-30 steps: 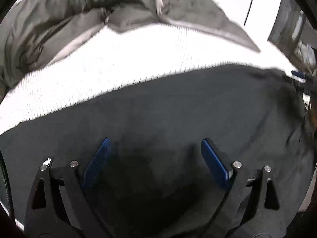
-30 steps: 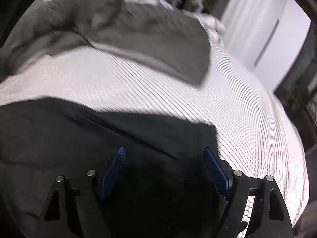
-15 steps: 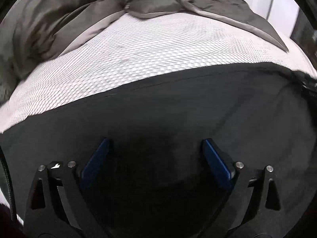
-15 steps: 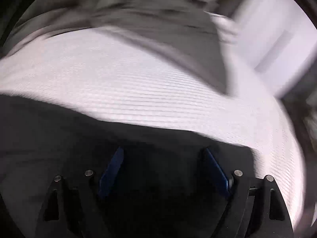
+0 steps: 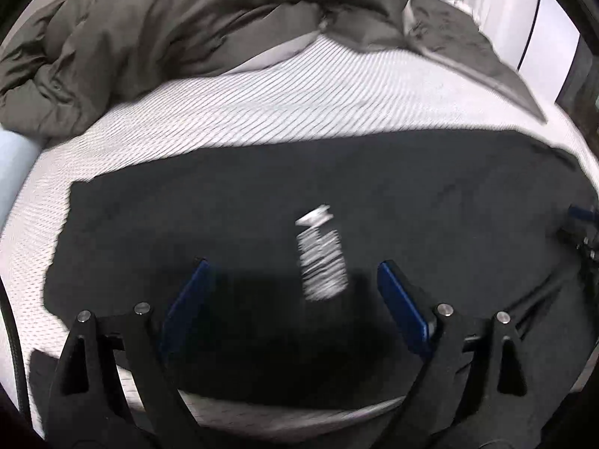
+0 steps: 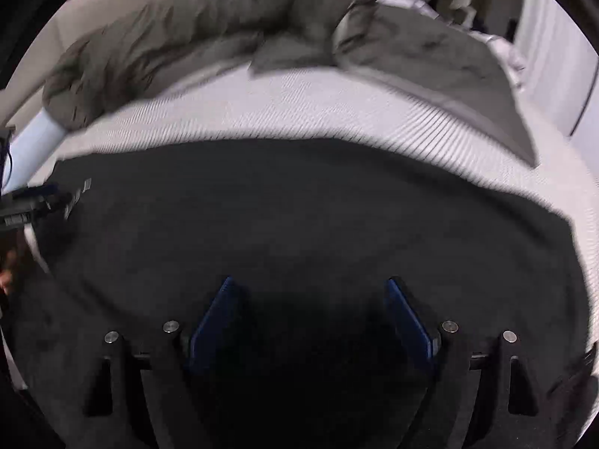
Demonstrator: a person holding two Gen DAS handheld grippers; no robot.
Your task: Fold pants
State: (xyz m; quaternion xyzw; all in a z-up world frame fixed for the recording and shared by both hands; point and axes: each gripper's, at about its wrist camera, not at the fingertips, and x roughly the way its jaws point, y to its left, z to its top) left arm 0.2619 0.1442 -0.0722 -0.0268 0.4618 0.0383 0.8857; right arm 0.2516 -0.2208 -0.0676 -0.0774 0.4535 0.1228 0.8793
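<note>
1. Sweeping sideways over the bed, both tools have shifted their view: the left wrist view now takes in the left end of the black pants (image 5: 262, 202), with white mattress (image 5: 262, 112) showing past it at nine o'clock, which the earlier views did not show.
2. The left tool (image 5: 292, 292) hangs released above the cloth; its jaws have just been closing slightly, with no fabric pinched between them, only pants lying beneath.
3. A white label (image 5: 322, 254) on the pants now lies between the left tool's fingers, toward one o'clock of the gap's centre; it was not in sight a second ago.
4. The right tool (image 6: 310, 310) is released as well, jaws wide over dark cloth, with the pants' right edge at about three o'clock in its view.
5. The pants lie spread flat across the near part of the bed, the grey duvet (image 5: 187, 26) bunched at twelve o'clock, well apart from them.
6. Judging from this, nothing is held; the tools seem to be moving apart toward opposite ends, likely to pick up corners for a fold.
</note>
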